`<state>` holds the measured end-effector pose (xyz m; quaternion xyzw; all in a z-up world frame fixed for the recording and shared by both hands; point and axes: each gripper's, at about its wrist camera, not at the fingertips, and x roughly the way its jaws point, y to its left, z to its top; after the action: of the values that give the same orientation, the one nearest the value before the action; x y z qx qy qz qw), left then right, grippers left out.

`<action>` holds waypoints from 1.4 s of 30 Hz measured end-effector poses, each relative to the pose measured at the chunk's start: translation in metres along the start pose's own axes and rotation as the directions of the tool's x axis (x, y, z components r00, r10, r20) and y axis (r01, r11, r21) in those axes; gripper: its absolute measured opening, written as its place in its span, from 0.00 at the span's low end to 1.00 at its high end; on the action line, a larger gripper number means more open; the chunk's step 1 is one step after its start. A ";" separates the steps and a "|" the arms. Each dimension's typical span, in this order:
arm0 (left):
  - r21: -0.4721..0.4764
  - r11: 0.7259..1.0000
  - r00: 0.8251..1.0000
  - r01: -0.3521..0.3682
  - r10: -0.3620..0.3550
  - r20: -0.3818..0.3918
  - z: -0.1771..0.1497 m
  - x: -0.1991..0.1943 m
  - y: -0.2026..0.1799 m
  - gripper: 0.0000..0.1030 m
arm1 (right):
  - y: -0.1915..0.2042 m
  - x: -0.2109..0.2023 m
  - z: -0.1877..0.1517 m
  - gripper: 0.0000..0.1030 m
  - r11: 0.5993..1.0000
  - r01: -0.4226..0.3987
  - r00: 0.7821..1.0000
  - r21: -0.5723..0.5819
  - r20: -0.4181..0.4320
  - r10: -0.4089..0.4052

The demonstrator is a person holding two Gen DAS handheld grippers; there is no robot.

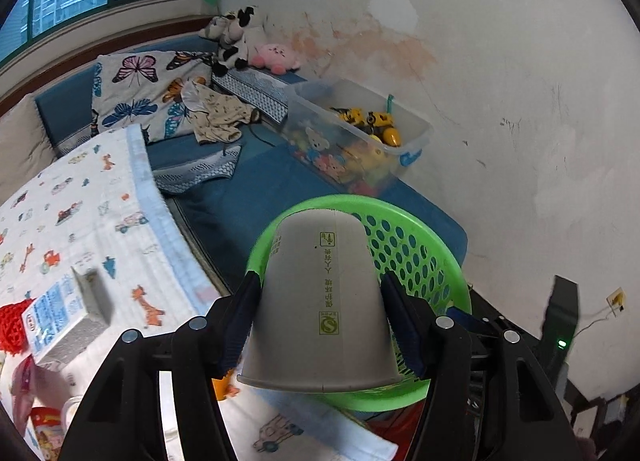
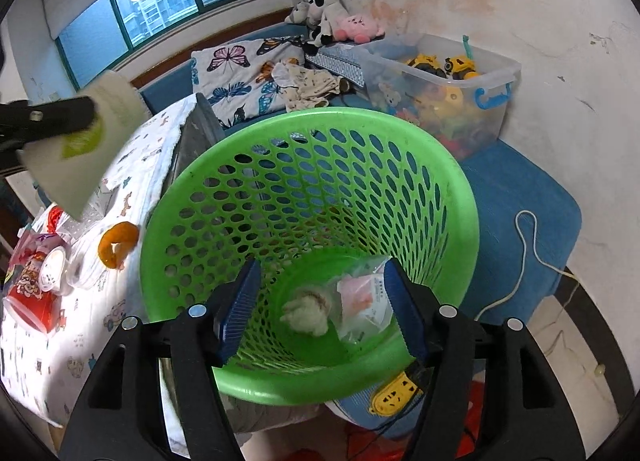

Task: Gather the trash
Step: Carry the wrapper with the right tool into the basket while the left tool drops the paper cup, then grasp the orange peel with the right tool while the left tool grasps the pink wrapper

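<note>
My left gripper (image 1: pixel 320 279) is shut on a grey paper cup (image 1: pixel 320 301), held upside down just over the near rim of a green mesh basket (image 1: pixel 416 257). The right wrist view shows the same cup (image 2: pixel 92 141) at the upper left, beside the basket and above the table. My right gripper (image 2: pixel 322 267) stands open over the basket (image 2: pixel 304 121), nothing between its blue pads. At the basket's bottom lie a crumpled tissue (image 2: pixel 306 311) and a clear plastic wrapper (image 2: pixel 364 301).
Left of the basket, a table under a patterned cloth (image 1: pixel 80 201) carries a small carton (image 1: pixel 64 317), an orange peel (image 2: pixel 118 243), a red cup (image 2: pixel 28 293) and lids. Behind are a blue bench and a clear toy bin (image 2: pixel 448 89). A yellow power strip (image 2: pixel 394 393) lies on the floor.
</note>
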<state>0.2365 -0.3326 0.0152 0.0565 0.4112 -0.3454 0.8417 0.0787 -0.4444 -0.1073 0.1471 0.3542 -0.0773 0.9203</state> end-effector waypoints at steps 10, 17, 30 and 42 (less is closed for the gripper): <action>0.012 1.000 0.999 0.025 -0.025 -0.047 -0.004 0.032 -0.014 0.63 | -0.002 -0.018 -0.012 0.64 1.000 0.004 1.000 0.011 0.015 -0.004; -0.024 0.998 0.998 0.050 -0.050 -0.022 -0.015 0.021 -0.006 0.72 | 0.005 -0.026 -0.019 0.64 1.000 -0.005 1.000 0.011 0.017 0.005; -0.101 0.993 0.994 -0.061 0.070 0.084 -0.052 -0.072 0.054 0.72 | 0.055 -0.036 -0.013 0.68 0.995 -0.078 0.996 -0.062 0.037 0.081; -0.251 0.948 0.969 -0.194 0.225 0.102 -0.102 -0.138 0.128 0.72 | 0.120 -0.021 -0.008 0.69 0.971 -0.152 0.988 -0.182 0.000 0.155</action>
<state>0.1916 -0.1229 0.0249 -0.0242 0.3862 -0.2046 0.8991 0.0883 -0.3275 -0.0726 0.0891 0.3408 0.0257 0.9356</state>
